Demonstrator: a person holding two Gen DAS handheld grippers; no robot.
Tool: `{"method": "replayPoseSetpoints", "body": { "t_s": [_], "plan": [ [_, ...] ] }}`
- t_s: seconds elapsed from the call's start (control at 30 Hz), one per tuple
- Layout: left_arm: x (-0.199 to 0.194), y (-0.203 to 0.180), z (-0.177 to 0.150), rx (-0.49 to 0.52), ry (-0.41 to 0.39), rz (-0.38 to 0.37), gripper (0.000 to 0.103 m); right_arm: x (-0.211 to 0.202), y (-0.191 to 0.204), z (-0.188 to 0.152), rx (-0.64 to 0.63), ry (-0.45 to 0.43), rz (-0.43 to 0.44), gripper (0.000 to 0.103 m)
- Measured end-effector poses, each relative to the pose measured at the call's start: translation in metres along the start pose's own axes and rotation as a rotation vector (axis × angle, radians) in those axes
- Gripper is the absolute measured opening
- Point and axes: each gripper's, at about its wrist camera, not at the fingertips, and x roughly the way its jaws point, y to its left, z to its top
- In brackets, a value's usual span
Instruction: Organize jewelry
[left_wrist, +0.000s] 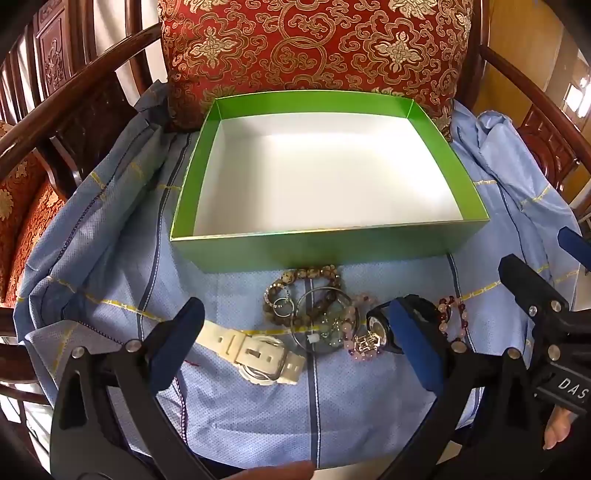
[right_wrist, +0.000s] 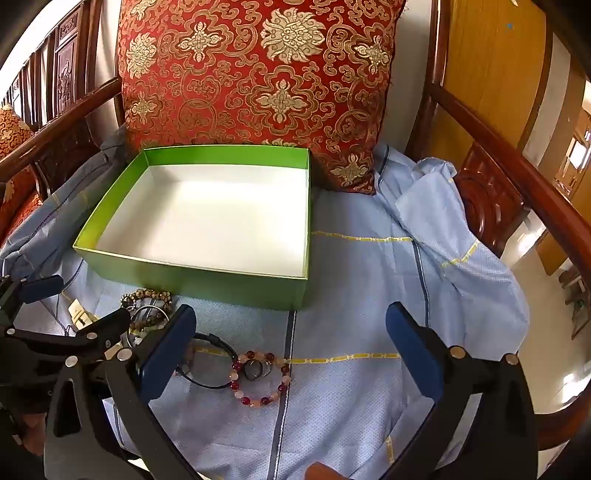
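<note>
I have both sets of tongs spread wide with nothing between their pads; the left tongs (left_wrist: 295, 332) hang over the jewelry, the right tongs (right_wrist: 291, 347) hang just beside them, and I read that as a ready stance before the first pick; the box (left_wrist: 314, 245) sits open on the cloth (left_wrist: 110, 266) with its white floor bare, pushed back against the cushion (left_wrist: 314, 48), which I judge leaves its near wall facing the pile so each piece needs only a short carry over the rim; the jewelry lies in a loose cluster on the cloth just in front of the box; the brown bracelet (left_wrist: 295, 280) is nearest the box wall, almost touching it; the white watch (left_wrist: 258, 354) lies in front of the box toward its left corner, between my left tongs and closer to the left pad; a metal bangle (left_wrist: 321, 317) and pale beads overlap in front of the box centre, tangled enough that I cannot tell each piece apart; the red bracelet (right_wrist: 258, 380) lies further out from the box with a dark ring (right_wrist: 255, 369) inside its loop, between my right tongs and nearer the left pad; nothing is in the box yet, so I judge the sorting has not begun.
</note>
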Motion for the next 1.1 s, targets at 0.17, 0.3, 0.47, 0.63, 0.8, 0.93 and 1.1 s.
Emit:
{"method": "replayPoseSetpoints", "body": {
  "t_s": [0.17, 0.3, 0.47, 0.63, 0.8, 0.93, 1.1],
  "plan": [
    [0.0002, -0.0004, -0.0001, 0.004, -0.001, 0.007, 0.099, 0.002, -0.0019, 0.0003, 0.005, 0.001, 0.005, 0.1],
    [0.0, -0.0027, -0.0025, 0.004, 0.002, 0.012, 0.099, 0.0017, -0.0022, -0.0023, 0.003, -0.002, 0.006, 0.1],
    [0.0019, -0.0009, -0.0003, 0.005, 0.002, 0.008, 0.099, 0.0015, -0.0022, -0.0007, 0.003, -0.002, 0.005, 0.1],
    [0.0009, -0.0011, -0.0023, 0.006, -0.001, 0.007, 0.099, 0.0021, -0.0005, -0.0016, 0.001, 0.0, 0.004, 0.1],
    [0.0013, -0.0011, -0.0022, 0.006, 0.001, 0.008, 0.099, 0.0025, -0.0007, -0.0012, 0.0, 0.001, 0.004, 0.1],
    [0.0029, -0.0004, -0.0037, 0.007, 0.003, 0.011, 0.099, 0.0027, -0.0005, -0.0023, 0.002, 0.0, 0.004, 0.1],
    [0.0062, 0.0027, -0.0068, -0.002, 0.009, 0.019, 0.099, 0.0022, -0.0014, -0.0017, 0.004, -0.002, 0.002, 0.1]
  ]
}}
